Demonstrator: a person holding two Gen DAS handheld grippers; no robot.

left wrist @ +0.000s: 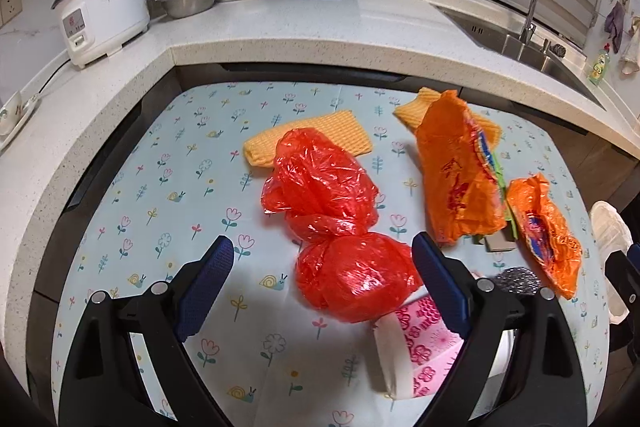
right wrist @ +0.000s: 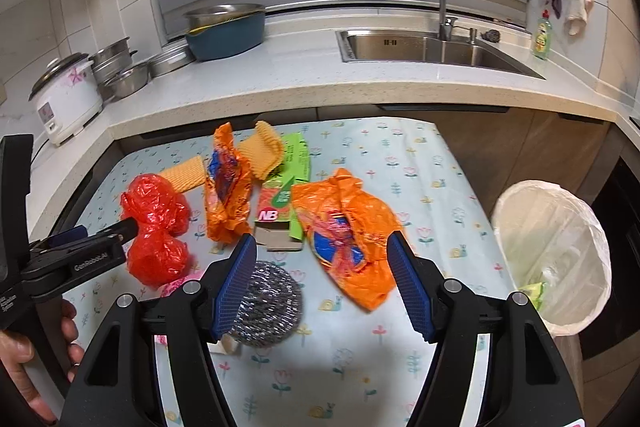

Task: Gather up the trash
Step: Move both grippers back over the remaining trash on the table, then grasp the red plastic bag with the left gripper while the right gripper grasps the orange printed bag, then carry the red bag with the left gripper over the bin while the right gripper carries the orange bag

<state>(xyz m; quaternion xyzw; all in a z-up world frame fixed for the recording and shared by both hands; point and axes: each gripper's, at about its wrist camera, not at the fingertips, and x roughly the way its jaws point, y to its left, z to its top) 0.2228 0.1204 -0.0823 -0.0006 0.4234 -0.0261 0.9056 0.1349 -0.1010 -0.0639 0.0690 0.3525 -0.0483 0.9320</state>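
Right wrist view | bin [right wrist: 560, 203] holds few scraps | red bag [right wrist: 156, 227], orange bags [right wrist: 352, 227] remain on worktop [right wrist: 400, 163] | left claw [left wrist: 324, 291], right claw [right wrist: 322, 283] gape empty

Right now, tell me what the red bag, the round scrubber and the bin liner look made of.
Red bag: thin glossy plastic film, crinkled, translucent with highlights.
Round scrubber: coiled metal strands, probably steel, silvery and glinting.
Bin liner: thin whitish plastic film, semi-sheer and wrinkled over the rim.

Right gripper [right wrist: 322, 267] jaws spread above orange bag [right wrist: 352, 231], steel scourer [right wrist: 266, 301] beside
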